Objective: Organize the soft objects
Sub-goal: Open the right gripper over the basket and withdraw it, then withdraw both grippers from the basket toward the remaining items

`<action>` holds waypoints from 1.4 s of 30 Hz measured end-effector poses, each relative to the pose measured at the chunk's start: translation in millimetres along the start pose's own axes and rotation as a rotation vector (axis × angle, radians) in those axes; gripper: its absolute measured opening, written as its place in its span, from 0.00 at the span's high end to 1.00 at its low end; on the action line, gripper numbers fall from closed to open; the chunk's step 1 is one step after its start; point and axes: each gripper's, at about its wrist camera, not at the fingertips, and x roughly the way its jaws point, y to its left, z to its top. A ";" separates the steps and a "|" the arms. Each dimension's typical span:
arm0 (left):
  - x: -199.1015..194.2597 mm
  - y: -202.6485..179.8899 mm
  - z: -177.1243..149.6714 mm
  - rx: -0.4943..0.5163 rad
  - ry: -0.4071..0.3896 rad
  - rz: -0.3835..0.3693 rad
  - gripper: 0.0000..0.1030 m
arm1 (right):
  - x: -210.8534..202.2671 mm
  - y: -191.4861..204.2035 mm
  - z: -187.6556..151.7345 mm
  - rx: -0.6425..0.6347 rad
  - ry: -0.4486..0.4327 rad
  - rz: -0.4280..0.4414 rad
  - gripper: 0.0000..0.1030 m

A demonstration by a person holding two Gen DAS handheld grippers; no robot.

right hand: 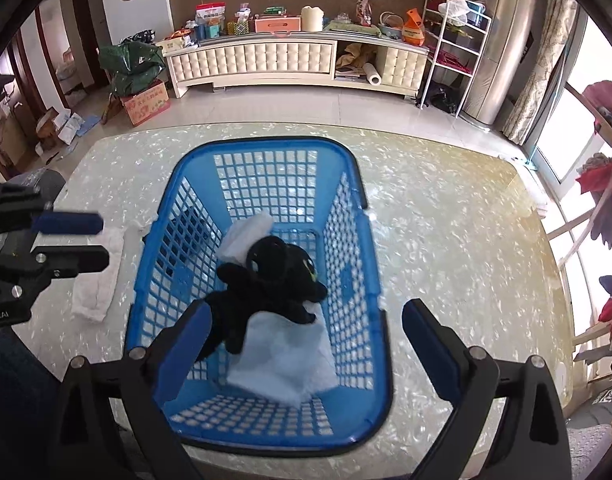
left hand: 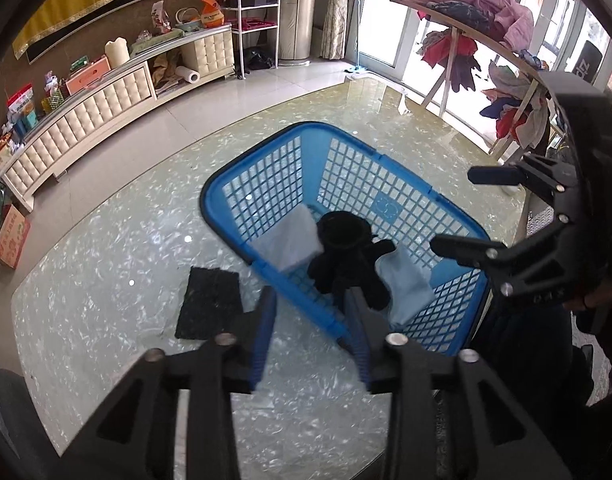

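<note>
A blue lattice basket (left hand: 266, 168) (right hand: 266, 152) stands on the glossy marbled table (left hand: 106, 280). Inside it lies a black plush toy (left hand: 346, 252) (right hand: 278, 276) on top of pale folded cloths (left hand: 290, 240) (right hand: 282, 356). My left gripper (left hand: 313, 296) hovers over the basket's near rim, open a little, with nothing between its blue pads. My right gripper (right hand: 306, 332) stands wide open above the basket, empty, and shows at the right of the left wrist view (left hand: 454, 210). The left gripper (right hand: 100, 240) shows at the left edge of the right wrist view.
A black square mat (left hand: 210, 304) lies on the table beside the basket. A white towel (right hand: 98, 280) lies on the table left of the basket. A cream cabinet (right hand: 266, 60) lines the far wall. A clothes rack (left hand: 486, 20) stands by the windows.
</note>
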 end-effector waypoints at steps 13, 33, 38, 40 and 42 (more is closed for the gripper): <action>39.7 -43.8 25.3 0.090 0.086 0.002 0.36 | -7.0 -37.2 -25.1 0.081 -0.002 0.033 0.07; 71.1 -66.2 29.1 0.142 0.173 0.065 0.13 | -10.6 -66.3 -48.2 0.140 0.010 0.066 0.07; 54.8 -68.2 24.5 0.127 0.132 0.019 0.00 | -15.8 -66.4 -50.0 0.142 0.001 0.066 0.07; 48.7 -67.9 22.9 0.112 0.119 0.023 0.00 | -19.3 -63.7 -50.0 0.135 -0.001 0.065 0.07; 40.9 -67.2 21.5 0.106 0.100 0.049 0.00 | -21.7 -60.5 -49.1 0.130 -0.007 0.063 0.07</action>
